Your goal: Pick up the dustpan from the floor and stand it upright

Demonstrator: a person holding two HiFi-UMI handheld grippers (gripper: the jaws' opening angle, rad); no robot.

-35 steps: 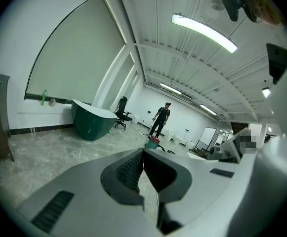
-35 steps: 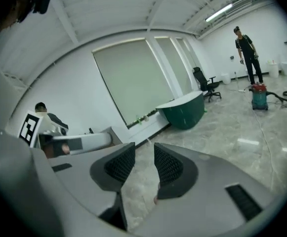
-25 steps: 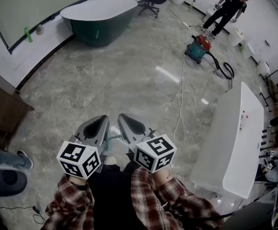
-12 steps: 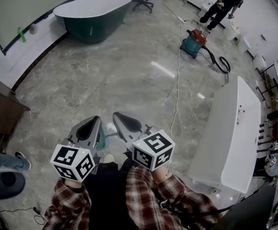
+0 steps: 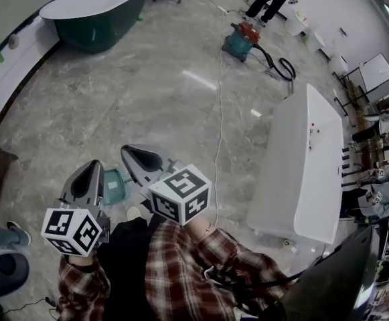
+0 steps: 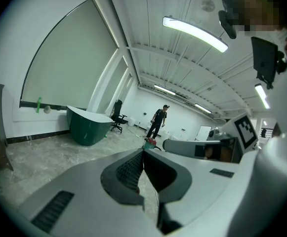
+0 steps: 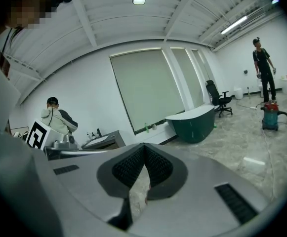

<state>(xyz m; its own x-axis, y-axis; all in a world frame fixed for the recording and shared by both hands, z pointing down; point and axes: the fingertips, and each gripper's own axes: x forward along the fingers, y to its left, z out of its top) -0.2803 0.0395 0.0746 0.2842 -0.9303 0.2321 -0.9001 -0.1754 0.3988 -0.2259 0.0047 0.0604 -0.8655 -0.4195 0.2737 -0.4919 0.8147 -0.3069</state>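
Left gripper point(image 6: 143, 152) – jaws pressed together at the tips, nothing between the ribbed pads. Right gripper point(image 7: 144, 147) – the same, closed on air. The 2 are held side by side ahead of the plaid sleeves, pointing only slightly downward. This reads as a carrying posture, not a reach.

Task thing: a teal ribbed piece point(image 5: 116, 186) shows on the floor point(image 5: 147, 92) in the gap between the 2 grippers, just ahead of a pale shoe toe point(image 5: 134, 212). It is likely the dustpan, lying low rather than upright, but most of it is hidden. Neither gripper touches it.

Judgement: pickup not begun. A gripper must dip and spread before it can take the pan.

Further out: a white bathtub point(image 5: 301, 159) at right, a dark green bathtub point(image 5: 94, 12) far left, a teal vacuum cleaner point(image 5: 241, 42) with a cable point(image 5: 217, 112) trailing across the floor.
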